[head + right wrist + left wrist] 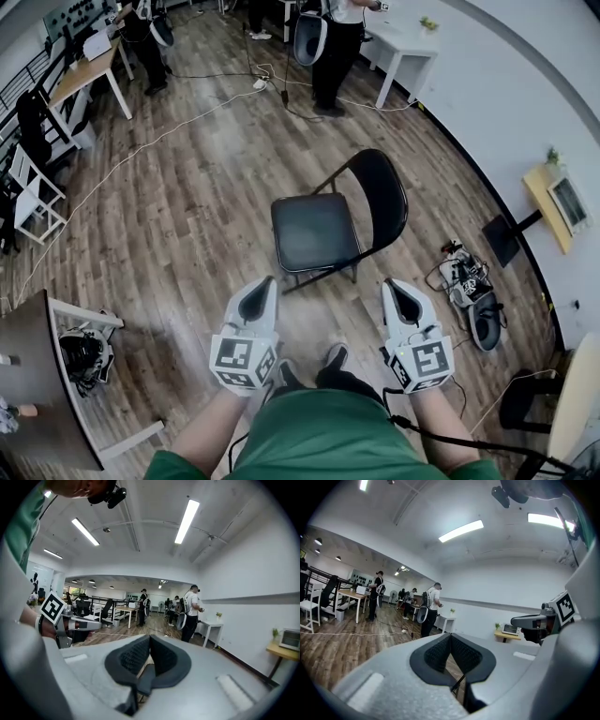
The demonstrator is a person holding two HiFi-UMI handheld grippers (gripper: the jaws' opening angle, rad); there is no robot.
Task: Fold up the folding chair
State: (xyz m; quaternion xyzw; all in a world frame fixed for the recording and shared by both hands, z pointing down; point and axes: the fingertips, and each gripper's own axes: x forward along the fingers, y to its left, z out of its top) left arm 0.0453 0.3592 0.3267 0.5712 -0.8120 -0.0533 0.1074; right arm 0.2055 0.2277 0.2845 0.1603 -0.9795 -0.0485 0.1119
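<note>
Folding chair [319, 230] stands unfolded on wood floor [187, 216], just ahead of both grippers | left gripper [261, 286], right gripper [394, 289]: fingers closed, empty | backrest [380, 192] nearer right gripper

Our right hand-held gripper [149, 638] has its jaws pressed together with nothing gripped; a dark bit of the chair [146, 679] shows through the gap behind the tips. Our left hand-held gripper [98, 624] reaches in from the left. Ahead on the wooden floor [154, 631], a person [192, 612] stands beside a white worktop [211, 629].
</note>
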